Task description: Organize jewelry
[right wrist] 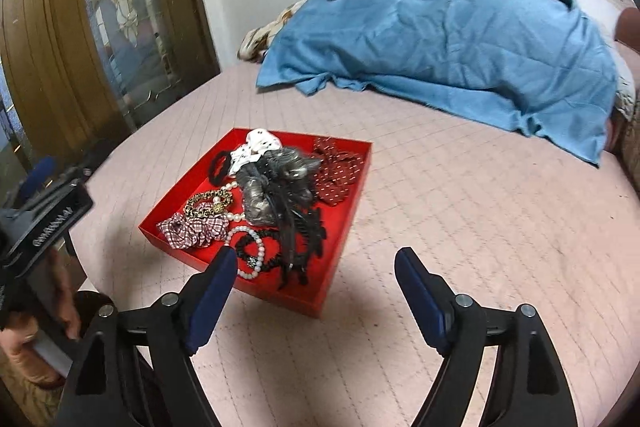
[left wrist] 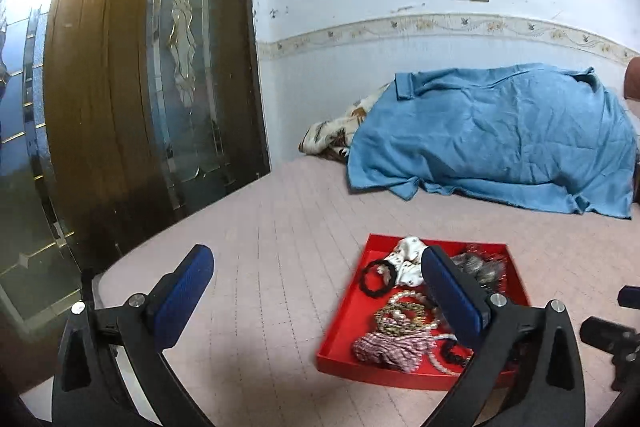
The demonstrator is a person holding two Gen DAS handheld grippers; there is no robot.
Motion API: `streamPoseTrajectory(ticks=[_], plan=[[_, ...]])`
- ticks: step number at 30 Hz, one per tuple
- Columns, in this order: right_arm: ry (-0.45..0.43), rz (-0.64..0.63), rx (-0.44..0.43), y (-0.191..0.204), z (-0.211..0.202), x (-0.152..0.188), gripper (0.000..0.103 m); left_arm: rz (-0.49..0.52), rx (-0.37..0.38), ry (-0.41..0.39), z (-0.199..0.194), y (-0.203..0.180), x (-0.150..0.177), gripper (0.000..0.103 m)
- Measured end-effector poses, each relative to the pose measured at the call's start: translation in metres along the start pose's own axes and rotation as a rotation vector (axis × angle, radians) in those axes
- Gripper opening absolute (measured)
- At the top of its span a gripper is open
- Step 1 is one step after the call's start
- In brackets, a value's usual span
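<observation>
Here, on a pink quilted bedcover (right wrist: pixel 460 211), sits one shallow red tray (right wrist: pixel 352 163), open-topped, holding a loose heap of jewelry and hair things: a black hair tie (right wrist: pixel 220 167) at the tray's ten o'clock, a white spotted scrunchie (right wrist: pixel 258 145) at its twelve o'clock, a dark red dotted scrunchie (right wrist: pixel 336 173) at two o'clock, a grey scrunchie (right wrist: pixel 276 183) in the middle, a leopard-print scrunchie (right wrist: pixel 208 205) and a pink checked scrunchie (right wrist: pixel 192 229) at eight o'clock, a pearl string (right wrist: pixel 250 251) winding along the near edge, and a black claw clip (right wrist: pixel 298 239) lying across the pile at five o'clock. The left gripper (left wrist: pixel 318 285) has its jaws spread wide with nothing between the pads; its right-hand finger (left wrist: pixel 452 297) stands in front of the tray and hides part of the heap, the other finger over bare cover. The right gripper (right wrist: pixel 316 277) likewise has its jaws well apart and empty, one finger (right wrist: pixel 212 295) overlapping the tray's near corner. At nine o'clock in the right wrist view a hand (right wrist: pixel 60 291) grips the other tool's handle. Beyond the tray, at one o'clock, a blue blanket (right wrist: pixel 440 43) lies rumpled over a patterned blanket (left wrist: pixel 336 131) against the wall. A wooden door with a glass panel (left wrist: pixel 188 59) stands at ten o'clock.
</observation>
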State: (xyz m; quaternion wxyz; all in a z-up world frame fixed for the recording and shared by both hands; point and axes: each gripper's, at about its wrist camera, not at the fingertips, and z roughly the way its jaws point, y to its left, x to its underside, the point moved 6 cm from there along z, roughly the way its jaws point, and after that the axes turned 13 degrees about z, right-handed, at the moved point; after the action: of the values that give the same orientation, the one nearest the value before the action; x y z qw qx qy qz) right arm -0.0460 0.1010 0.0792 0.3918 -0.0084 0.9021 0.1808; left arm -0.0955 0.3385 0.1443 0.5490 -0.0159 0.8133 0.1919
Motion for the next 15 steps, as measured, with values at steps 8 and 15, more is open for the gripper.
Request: streamPoseTrajectory(ticks=[8,15], plan=[[-0.142,-0.076,0.029,-0.001,-0.048,0.004,0.094,-0.051,0.172,0.074,-0.030,-0.024,-0.009,0.103],[-0.193,-0.083,0.052,-0.013,-0.067,0.011,0.095,-0.024,0.209,0.124,-0.051,-0.050,0.003,0.103]])
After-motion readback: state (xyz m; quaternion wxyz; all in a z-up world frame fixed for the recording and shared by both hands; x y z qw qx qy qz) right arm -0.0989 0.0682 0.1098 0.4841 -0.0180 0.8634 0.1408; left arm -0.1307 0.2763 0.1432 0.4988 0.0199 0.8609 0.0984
